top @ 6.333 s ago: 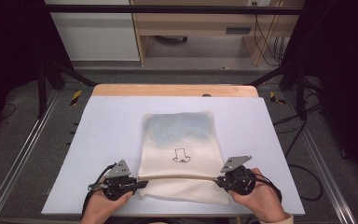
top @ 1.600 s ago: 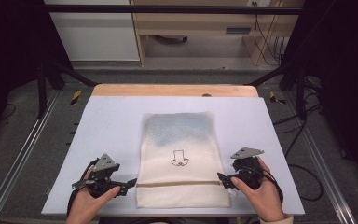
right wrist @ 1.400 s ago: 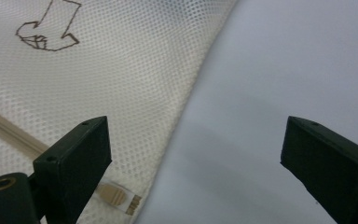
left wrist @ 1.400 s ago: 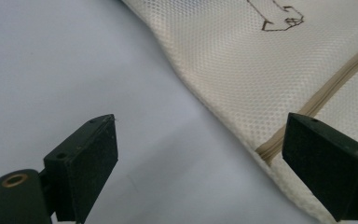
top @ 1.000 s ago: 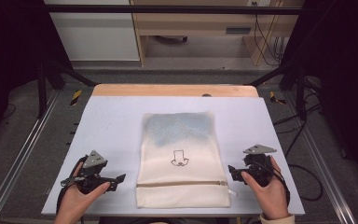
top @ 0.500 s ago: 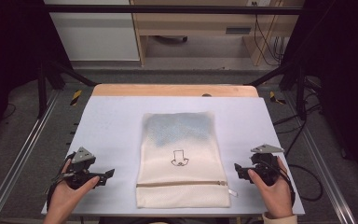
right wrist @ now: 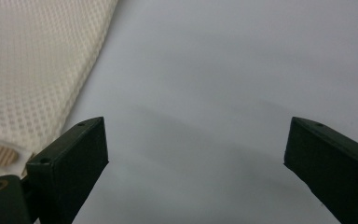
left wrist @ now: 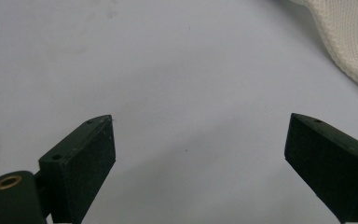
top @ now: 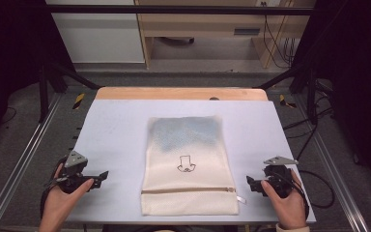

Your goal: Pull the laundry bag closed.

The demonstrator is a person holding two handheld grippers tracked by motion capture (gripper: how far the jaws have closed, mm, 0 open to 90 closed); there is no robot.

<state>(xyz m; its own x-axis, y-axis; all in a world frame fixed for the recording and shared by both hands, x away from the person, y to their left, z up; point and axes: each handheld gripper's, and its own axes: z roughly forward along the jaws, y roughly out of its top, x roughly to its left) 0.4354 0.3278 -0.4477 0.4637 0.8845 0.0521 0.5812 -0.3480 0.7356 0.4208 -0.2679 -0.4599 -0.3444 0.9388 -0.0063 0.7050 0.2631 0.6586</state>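
Both tools drawn outward from mesh bag (top: 188,166). Left tool (top: 99,178) and right tool (top: 250,182) jaws wide apart, empty. Bag flat between them on pale table (top: 116,130). Beyond: wooden shelving (top: 198,29), dark floor (top: 24,145).

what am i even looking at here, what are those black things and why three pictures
A person sits at a pale grey table holding a black two-jaw tool in each hand: the left hand-held gripper and the right hand-held gripper. One picture looks down from above; the other two come from cameras riding on each gripper, looking along its jaws. Between them lies a flat cream mesh zip bag with a small black drawing. Both grippers are open and hold nothing.
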